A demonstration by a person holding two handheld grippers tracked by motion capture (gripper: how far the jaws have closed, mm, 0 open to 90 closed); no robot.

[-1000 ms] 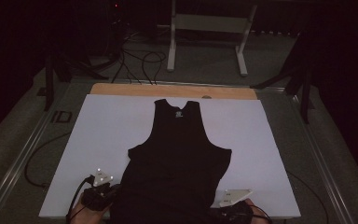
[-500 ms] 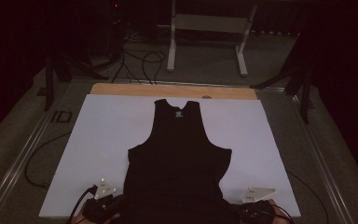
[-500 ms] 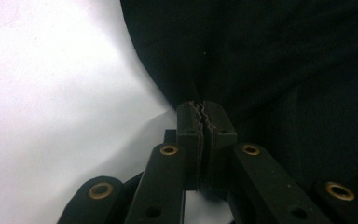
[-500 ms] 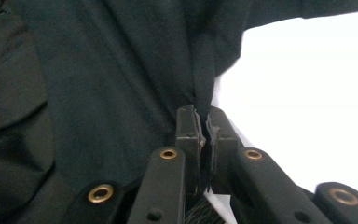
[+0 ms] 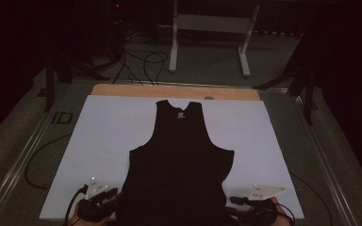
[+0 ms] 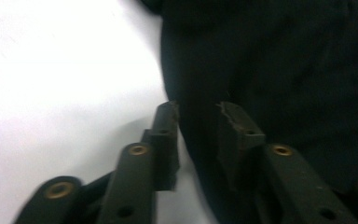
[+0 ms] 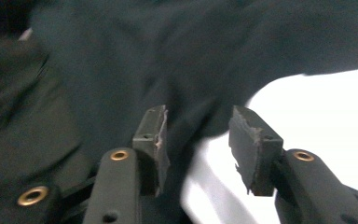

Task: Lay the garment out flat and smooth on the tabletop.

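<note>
Black tank top [image 5: 181,160] lies flat along the middle of the worktop [image 5: 103,136], hem at the near edge. Left gripper [image 6: 198,116] and right gripper [image 7: 198,126] have just been opening at the hem corners, pads now clear of the cloth: released, spread out.

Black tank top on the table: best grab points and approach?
Pinch the tank top at its two bottom hem corners, coming in low from the near edge. It lies flat, straps far; left gripper and right gripper, jaws just opened, sit at those corners.
</note>
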